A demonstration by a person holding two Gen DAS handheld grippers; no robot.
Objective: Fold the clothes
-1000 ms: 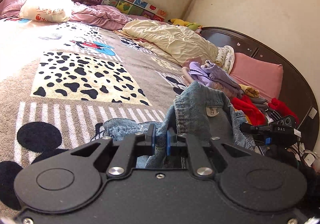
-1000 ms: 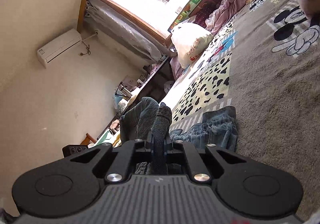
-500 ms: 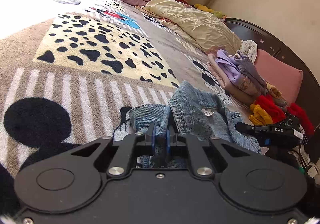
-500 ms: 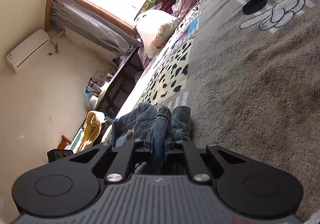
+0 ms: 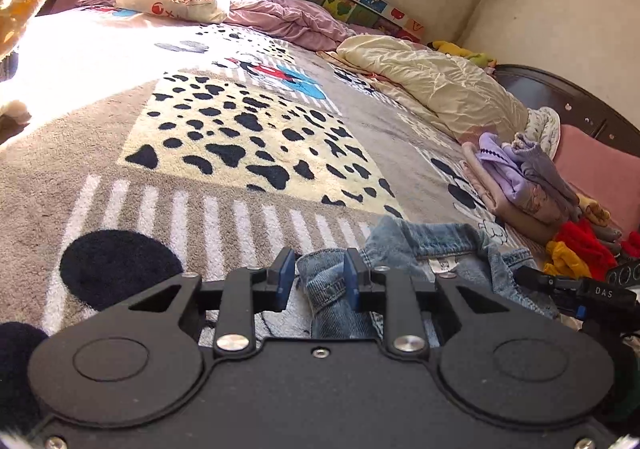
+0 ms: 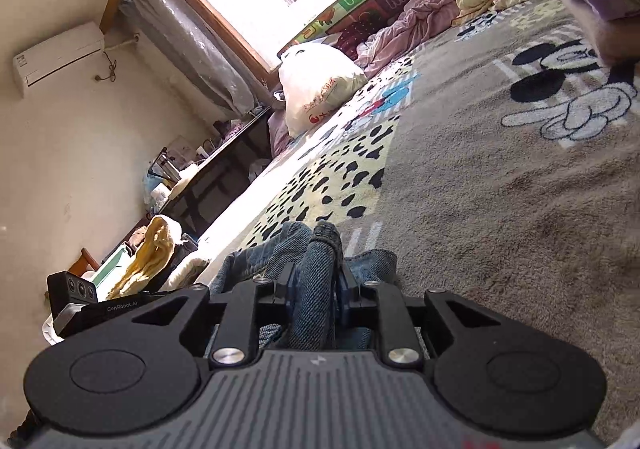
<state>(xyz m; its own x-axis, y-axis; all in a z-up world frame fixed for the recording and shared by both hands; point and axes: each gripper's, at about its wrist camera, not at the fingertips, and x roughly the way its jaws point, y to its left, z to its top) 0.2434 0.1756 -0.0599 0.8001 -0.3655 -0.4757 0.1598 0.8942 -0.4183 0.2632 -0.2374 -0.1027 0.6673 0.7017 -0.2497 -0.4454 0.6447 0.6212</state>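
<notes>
Sunlit bedding, a cartoon-print blanket [image 5: 240,153], carries a denim garment [image 5: 432,249] at its near edge. Left gripper [image 5: 316,281] has its blue pads spread, a denim fold lying loose between them; right gripper [image 6: 316,281] pinches a bunched denim ridge. Beyond lie a clothes pile [image 5: 532,185] and a cream quilt [image 5: 436,89].

denim garment [image 5: 420,249] partly hidden behind jaws
</notes>
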